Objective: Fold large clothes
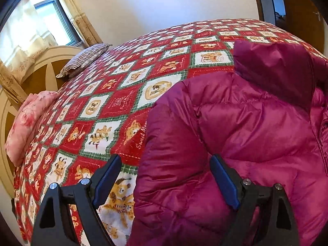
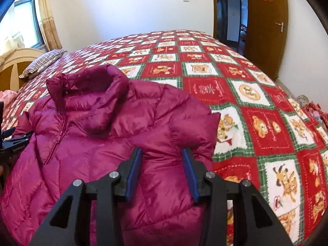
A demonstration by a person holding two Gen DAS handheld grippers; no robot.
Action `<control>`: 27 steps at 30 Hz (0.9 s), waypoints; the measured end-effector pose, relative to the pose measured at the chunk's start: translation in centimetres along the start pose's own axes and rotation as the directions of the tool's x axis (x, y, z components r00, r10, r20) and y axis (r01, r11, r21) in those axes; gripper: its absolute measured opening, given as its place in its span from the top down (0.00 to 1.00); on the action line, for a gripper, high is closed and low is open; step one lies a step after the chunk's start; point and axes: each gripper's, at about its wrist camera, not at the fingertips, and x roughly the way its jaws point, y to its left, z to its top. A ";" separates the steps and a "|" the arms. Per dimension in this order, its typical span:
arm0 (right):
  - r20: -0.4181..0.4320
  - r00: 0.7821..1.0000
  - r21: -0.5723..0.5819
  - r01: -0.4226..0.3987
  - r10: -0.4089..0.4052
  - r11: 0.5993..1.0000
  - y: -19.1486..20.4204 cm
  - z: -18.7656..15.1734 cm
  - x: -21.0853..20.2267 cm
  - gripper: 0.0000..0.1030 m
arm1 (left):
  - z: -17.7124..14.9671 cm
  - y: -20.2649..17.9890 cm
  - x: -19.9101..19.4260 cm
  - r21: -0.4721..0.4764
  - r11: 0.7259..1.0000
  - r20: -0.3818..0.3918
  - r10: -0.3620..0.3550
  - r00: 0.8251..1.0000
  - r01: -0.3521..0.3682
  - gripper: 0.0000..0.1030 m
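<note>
A magenta puffer jacket (image 2: 98, 143) lies front up on the bed's red, white and green bear-patterned quilt (image 2: 256, 123), collar (image 2: 88, 90) toward the far side. My right gripper (image 2: 162, 151) hovers over the jacket's right shoulder and sleeve, jaws partly apart, and the fabric below shows no pinch. In the left wrist view the jacket (image 1: 246, 133) fills the right half. My left gripper (image 1: 165, 157) stands wide open astride the jacket's left sleeve edge, one finger over the quilt (image 1: 114, 94) and one over the jacket. It also shows at the left edge of the right view as the left gripper (image 2: 14, 141).
A striped pillow (image 1: 84, 60) and a pink floral bundle (image 1: 28, 121) lie by the cream headboard (image 1: 41, 65) at the left. A curtained window (image 1: 41, 20) is behind. A wooden door (image 2: 266, 26) and open doorway (image 2: 231, 14) stand at the far right.
</note>
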 end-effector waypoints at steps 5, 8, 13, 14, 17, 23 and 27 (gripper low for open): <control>-0.008 1.000 0.001 0.002 -0.002 1.000 0.1 -0.4 0.6 0.56 | -0.2 -0.3 0.1 0.005 1.000 0.007 0.012 1.000 -0.012 0.14; -0.009 1.000 -0.013 0.021 -0.021 1.000 0.3 -0.5 0.8 0.56 | -0.4 -0.5 0.0 0.011 1.000 0.018 0.026 0.999 -0.026 0.14; -0.006 0.999 -0.032 0.046 -0.046 0.998 0.7 -0.6 1.0 0.56 | -0.5 -0.7 0.0 0.014 0.999 0.026 0.037 0.999 -0.037 0.14; -0.006 0.999 -0.032 0.046 -0.046 0.998 0.7 -0.6 1.0 0.56 | -0.5 -0.6 0.0 0.012 0.999 0.026 0.035 0.999 -0.036 0.14; -0.007 0.999 -0.034 0.048 -0.049 0.998 0.7 -0.5 1.1 0.56 | -0.6 -0.5 0.1 0.008 1.000 0.024 0.030 0.999 -0.030 0.14; -0.009 0.997 -0.050 0.070 -0.071 0.996 0.9 -0.5 1.2 0.56 | -0.6 -0.6 0.1 0.009 0.999 0.024 0.031 0.999 -0.031 0.14; -0.014 0.997 -0.058 0.077 -0.078 0.995 1.1 -0.4 1.2 0.55 | -0.4 -0.6 0.0 0.016 0.999 0.019 0.034 0.999 -0.034 0.14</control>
